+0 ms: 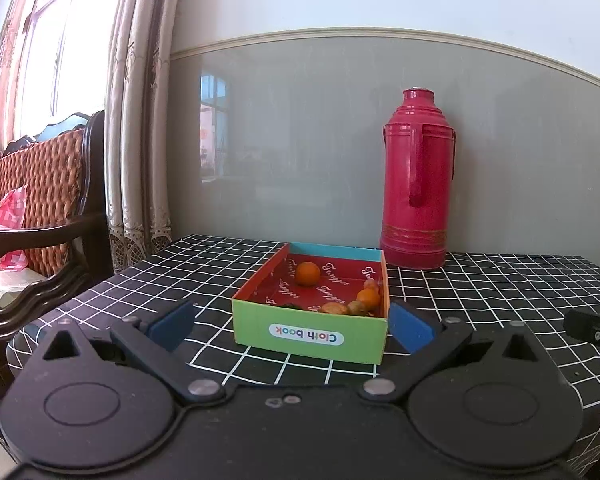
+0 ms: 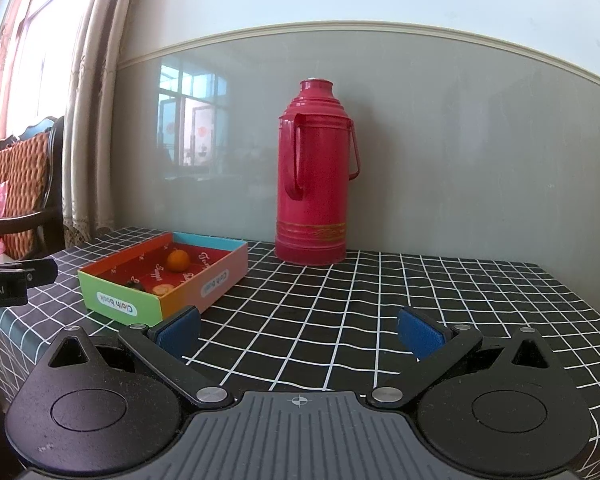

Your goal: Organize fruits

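A shallow colourful cardboard box (image 1: pixel 308 334) marked "Cloth book" sits on the checked tablecloth; it also shows in the right wrist view (image 2: pixel 116 300). Inside it lie an orange (image 1: pixel 308 273), a second orange (image 1: pixel 369 298) and several small brownish fruits (image 1: pixel 336 309) along the right wall. My left gripper (image 1: pixel 292 326) is open and empty, its blue pads either side of the box's near wall. My right gripper (image 2: pixel 298 334) is open and empty over bare cloth to the right of the box, where one orange (image 2: pixel 178 260) shows.
A tall red thermos (image 1: pixel 416 180) stands at the back against the grey wall, also in the right wrist view (image 2: pixel 314 176). A wooden sofa (image 1: pixel 40 208) with a pink bag stands left of the table. The table's left edge is near.
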The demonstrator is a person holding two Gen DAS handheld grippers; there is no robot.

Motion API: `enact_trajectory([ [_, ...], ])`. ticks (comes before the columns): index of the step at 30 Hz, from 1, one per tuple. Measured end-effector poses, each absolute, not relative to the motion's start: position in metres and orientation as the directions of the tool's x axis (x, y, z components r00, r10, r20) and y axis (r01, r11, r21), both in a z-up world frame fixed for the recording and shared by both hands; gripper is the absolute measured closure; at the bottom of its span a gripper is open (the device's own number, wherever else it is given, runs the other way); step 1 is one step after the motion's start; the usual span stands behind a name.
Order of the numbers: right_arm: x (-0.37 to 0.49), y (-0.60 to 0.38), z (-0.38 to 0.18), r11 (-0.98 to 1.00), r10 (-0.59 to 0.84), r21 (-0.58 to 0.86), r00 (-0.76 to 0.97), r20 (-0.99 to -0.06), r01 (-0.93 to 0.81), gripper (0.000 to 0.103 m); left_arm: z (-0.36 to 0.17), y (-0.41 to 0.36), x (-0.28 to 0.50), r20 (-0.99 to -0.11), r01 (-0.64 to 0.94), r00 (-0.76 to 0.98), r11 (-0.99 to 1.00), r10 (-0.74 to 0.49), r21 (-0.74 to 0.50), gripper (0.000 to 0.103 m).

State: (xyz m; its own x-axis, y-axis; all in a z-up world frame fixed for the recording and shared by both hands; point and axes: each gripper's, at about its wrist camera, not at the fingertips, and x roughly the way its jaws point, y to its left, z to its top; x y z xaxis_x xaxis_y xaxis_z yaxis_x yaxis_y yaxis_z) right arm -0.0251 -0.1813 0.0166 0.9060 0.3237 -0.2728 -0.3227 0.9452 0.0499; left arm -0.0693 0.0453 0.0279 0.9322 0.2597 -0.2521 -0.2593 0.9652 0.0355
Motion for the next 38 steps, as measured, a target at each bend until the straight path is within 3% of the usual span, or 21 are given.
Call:
enact_trajectory([
  [38, -0.0243, -0.184, 0.0146, 0.943, 0.33, 0.054, 0.903, -0.274, -0.328, 0.0, 0.0293, 0.0473, -0.0737, -0.226, -0.254, 0.941, 0.967, 0.253, 0.024, 0.006],
])
